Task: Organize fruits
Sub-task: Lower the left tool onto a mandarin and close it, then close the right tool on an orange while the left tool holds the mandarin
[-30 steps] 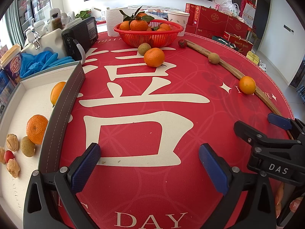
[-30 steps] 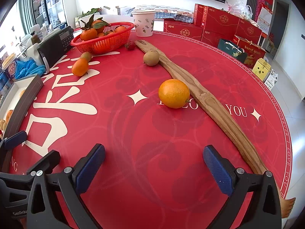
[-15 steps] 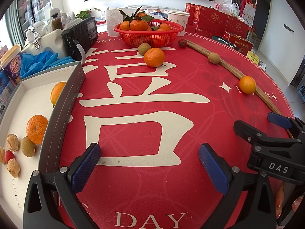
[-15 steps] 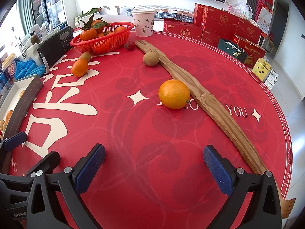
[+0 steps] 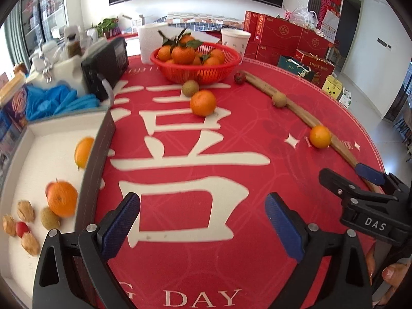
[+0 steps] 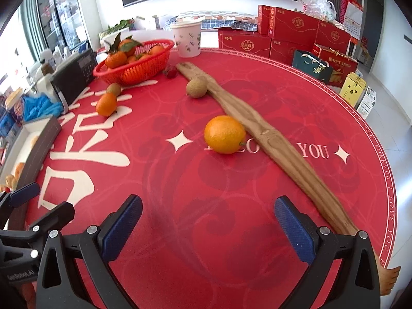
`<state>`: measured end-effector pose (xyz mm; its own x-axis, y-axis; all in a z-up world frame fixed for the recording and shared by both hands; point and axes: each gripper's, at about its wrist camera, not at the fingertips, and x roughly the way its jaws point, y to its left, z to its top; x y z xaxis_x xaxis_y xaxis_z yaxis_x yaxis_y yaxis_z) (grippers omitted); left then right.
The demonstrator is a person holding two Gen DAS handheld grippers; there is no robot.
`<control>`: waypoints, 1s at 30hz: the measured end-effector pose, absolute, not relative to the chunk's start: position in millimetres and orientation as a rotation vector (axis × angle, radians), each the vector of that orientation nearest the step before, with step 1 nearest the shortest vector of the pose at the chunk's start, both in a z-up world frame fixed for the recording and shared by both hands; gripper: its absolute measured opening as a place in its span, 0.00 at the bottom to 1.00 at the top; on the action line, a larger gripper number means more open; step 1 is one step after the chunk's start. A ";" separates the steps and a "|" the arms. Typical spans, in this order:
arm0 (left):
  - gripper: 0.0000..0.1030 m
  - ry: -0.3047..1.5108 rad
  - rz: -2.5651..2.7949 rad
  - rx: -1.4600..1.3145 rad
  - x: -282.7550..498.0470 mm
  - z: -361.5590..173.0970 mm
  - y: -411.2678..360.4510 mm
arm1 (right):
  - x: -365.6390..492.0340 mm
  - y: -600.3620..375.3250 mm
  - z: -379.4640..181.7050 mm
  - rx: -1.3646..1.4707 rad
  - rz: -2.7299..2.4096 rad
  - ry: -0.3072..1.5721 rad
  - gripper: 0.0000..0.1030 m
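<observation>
My left gripper (image 5: 203,225) is open over the red tablecloth, nothing between its blue pads. My right gripper (image 6: 208,229) is open too, and an orange (image 6: 224,134) lies ahead of it against a long wooden stick (image 6: 260,131). That orange (image 5: 320,136) also shows in the left wrist view. A mandarin (image 5: 203,102) and a kiwi (image 5: 190,88) lie in front of the red basket (image 5: 195,73) of mandarins. Another kiwi (image 6: 196,88) and a strawberry (image 6: 171,72) sit near the stick's far end. The white tray (image 5: 23,154) at left holds two oranges, a kiwi (image 5: 50,218), walnuts and a small red fruit.
A black radio (image 5: 105,68), blue gloves (image 5: 54,100) and white bottles stand behind the tray. A paper cup (image 6: 186,40) sits past the basket. Red gift boxes (image 6: 291,34) are stacked beyond the round table. A hand (image 5: 391,276) holds the right gripper's body at the left view's edge.
Both grippers have tilted up and shifted slightly, so the scene sits lower in each view. No fruit has moved and both grippers stay open.
</observation>
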<state>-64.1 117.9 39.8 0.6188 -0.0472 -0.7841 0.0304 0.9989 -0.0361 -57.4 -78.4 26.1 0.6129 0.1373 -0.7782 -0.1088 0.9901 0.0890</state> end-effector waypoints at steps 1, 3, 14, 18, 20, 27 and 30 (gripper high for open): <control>0.95 0.880 -0.044 0.007 -57.8 48.6 113.0 | -58.2 -87.1 31.9 0.059 0.129 0.881 1.00; 0.95 0.858 -0.041 0.060 -37.9 57.0 103.2 | -58.0 -104.4 38.9 0.122 0.108 0.866 1.00; 0.80 0.968 0.082 0.061 67.6 7.9 95.7 | -57.1 -138.7 39.1 0.262 0.141 0.903 1.00; 0.70 0.956 0.090 0.024 78.2 6.8 98.8 | -57.3 -135.2 38.7 0.241 0.151 0.898 1.00; 0.53 0.954 0.054 -0.024 78.6 7.3 101.5 | -55.1 -129.4 38.6 0.226 0.150 0.892 1.00; 0.37 0.943 0.024 -0.018 43.7 8.6 111.0 | -33.3 -95.1 37.8 0.122 0.154 0.871 1.00; 0.37 0.944 0.038 -0.025 11.5 8.5 120.5 | -20.0 -78.1 31.9 0.057 0.153 0.882 1.00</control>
